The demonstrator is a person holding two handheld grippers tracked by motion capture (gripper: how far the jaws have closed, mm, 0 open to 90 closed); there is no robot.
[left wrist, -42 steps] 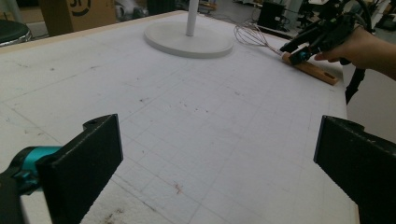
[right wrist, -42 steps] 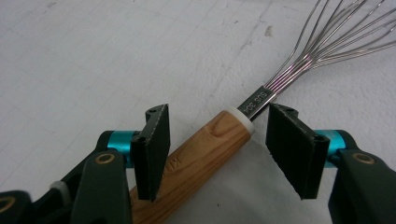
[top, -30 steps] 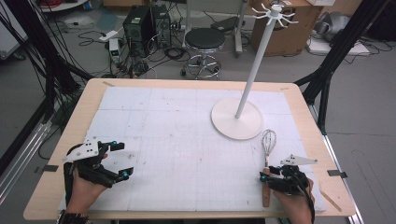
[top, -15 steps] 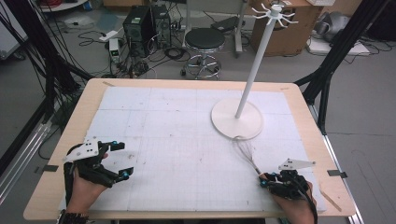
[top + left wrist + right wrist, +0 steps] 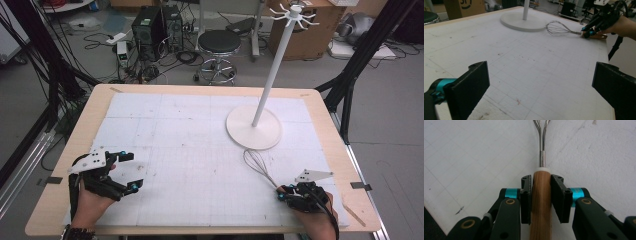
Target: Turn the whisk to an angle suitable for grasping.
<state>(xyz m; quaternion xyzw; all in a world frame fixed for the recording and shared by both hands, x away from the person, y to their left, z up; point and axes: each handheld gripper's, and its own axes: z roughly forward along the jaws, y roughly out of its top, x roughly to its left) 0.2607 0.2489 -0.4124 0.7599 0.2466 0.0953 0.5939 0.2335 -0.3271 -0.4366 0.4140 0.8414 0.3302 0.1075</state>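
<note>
Left gripper (image 5: 127,171): lower left of the high view, jaws spread wide, holding nothing, likely waiting.
Mat (image 5: 190,150): white gridded sheet, scuffed, covering the wooden table (image 5: 65,190).
Whisk (image 5: 260,167): lower right, thin wire loops angled toward the stand (image 5: 253,132), a round white base with a pole.
Right gripper (image 5: 541,195): 2 jaws clamped on the whisk's smooth wooden handle, probably for lifting.

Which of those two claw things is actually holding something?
The right gripper, at the table's near right corner: its jaws clamp the wooden handle of the whisk. The left gripper has its jaws spread wide with nothing between them.
</note>
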